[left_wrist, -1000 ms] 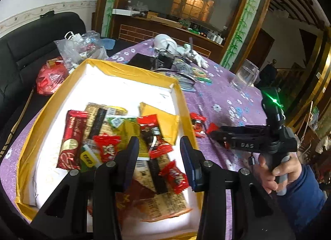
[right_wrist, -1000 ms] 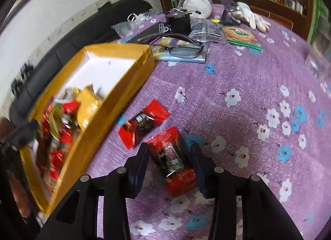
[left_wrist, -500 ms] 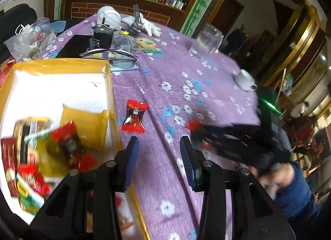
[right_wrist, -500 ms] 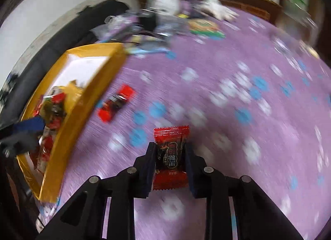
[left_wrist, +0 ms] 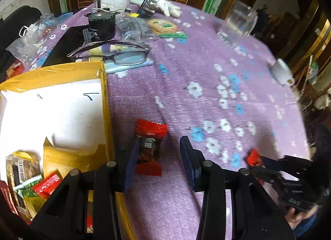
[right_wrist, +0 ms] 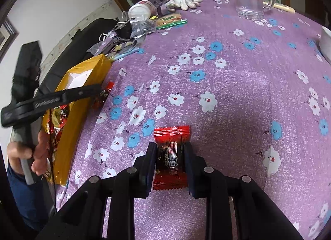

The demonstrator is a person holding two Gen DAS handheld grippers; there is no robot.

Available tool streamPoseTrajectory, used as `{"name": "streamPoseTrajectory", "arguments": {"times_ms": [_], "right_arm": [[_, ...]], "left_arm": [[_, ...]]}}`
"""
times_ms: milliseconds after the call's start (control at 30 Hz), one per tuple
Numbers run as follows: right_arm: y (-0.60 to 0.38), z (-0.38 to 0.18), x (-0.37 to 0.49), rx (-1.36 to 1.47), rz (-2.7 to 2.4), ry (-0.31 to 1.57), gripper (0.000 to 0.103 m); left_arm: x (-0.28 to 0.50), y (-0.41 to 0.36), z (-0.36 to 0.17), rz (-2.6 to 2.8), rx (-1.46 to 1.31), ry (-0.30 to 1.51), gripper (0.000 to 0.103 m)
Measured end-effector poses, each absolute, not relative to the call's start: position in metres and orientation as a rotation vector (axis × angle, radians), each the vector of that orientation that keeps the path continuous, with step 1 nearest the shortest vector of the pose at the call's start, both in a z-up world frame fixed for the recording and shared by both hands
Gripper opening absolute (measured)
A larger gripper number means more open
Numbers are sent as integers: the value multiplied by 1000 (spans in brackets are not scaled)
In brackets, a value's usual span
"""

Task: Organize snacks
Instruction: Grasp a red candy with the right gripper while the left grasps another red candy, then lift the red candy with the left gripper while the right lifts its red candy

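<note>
**Gripping one red snack while another is lying by the box**

Clamping a red snack packet point(right_wrist: 171, 157) between its two pads, the right tool point(right_wrist: 170, 162) is holding it just above the purple flowered desk point(right_wrist: 238, 99). The packet's black panel is carrying white print too small to read.

The left tool point(left_wrist: 158, 162) is hovering with its jaws parted and gripping nothing. A second red packet point(left_wrist: 149, 148) is lying on the desk between its fingers, beside the left pad; whether the pad is touching it cannot be told. Its label is blurred.

Just left of it, the yellow box point(left_wrist: 104, 103) is sitting with more wrapped snacks point(left_wrist: 31, 184) piled in its near end. A black hand-drawn mark is showing on its white floor.

Farther back, glasses point(left_wrist: 115, 53), a white glove point(left_wrist: 165, 7) and a clear jug point(left_wrist: 240, 21) are resting on the desk.
</note>
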State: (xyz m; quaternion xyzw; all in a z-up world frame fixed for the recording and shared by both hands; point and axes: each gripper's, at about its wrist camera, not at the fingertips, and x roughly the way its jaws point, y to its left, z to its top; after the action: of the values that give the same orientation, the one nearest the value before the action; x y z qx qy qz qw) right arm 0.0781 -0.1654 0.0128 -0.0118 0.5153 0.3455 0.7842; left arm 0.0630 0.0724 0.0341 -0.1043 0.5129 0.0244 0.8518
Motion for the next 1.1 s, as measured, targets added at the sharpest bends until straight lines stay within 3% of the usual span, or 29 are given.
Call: {"name": "streamPoseTrajectory", "arguments": {"times_ms": [200, 333, 733, 1100], "right_arm": [[-165, 12, 75, -26, 757, 1111, 28], [-166, 12, 76, -13, 756, 1113, 28], [-171, 20, 74, -2, 743, 1072, 28], [-172, 22, 69, -138, 595, 999, 28]], "left_arm": [[78, 55, 22, 93, -63, 1144, 35], [74, 48, 18, 111, -12, 1138, 22], [14, 17, 46, -65, -201, 994, 22], [15, -60, 21, -54, -5, 962, 22]]}}
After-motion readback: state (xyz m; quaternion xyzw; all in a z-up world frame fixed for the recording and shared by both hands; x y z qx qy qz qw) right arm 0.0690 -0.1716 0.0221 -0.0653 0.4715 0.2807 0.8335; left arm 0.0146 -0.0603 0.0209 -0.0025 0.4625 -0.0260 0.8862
